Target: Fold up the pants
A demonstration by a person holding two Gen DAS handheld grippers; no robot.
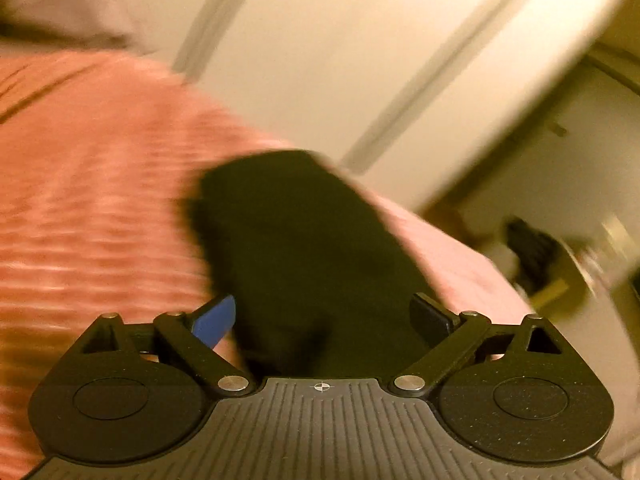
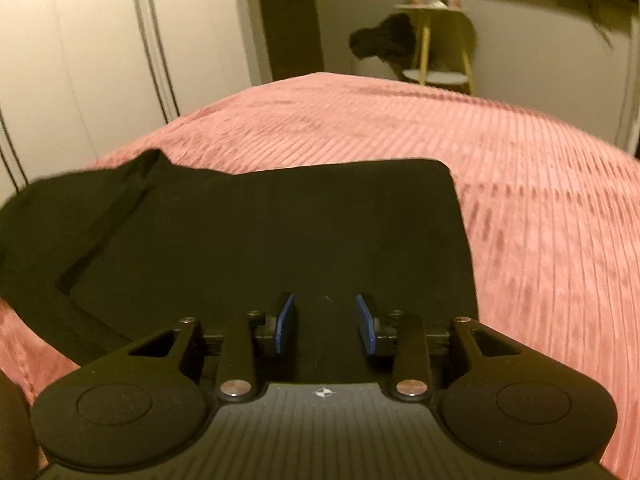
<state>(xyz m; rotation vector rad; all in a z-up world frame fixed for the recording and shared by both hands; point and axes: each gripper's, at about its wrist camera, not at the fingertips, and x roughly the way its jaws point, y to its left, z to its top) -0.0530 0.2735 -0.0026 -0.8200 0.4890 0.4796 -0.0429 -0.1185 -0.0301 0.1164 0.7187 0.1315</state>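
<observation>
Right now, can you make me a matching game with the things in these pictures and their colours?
Things:
1. pants
2. bedspread
3. pads of the right hand-held gripper
4. stool

Colours:
A. pink
B. yellow
C. black
D. blue

Pairs: 1-C, 2-A, 3-D, 4-B

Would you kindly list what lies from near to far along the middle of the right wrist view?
Right hand-held gripper, open → black pants lying flat → pink ribbed bedspread → small yellow side table against the far wall.
</observation>
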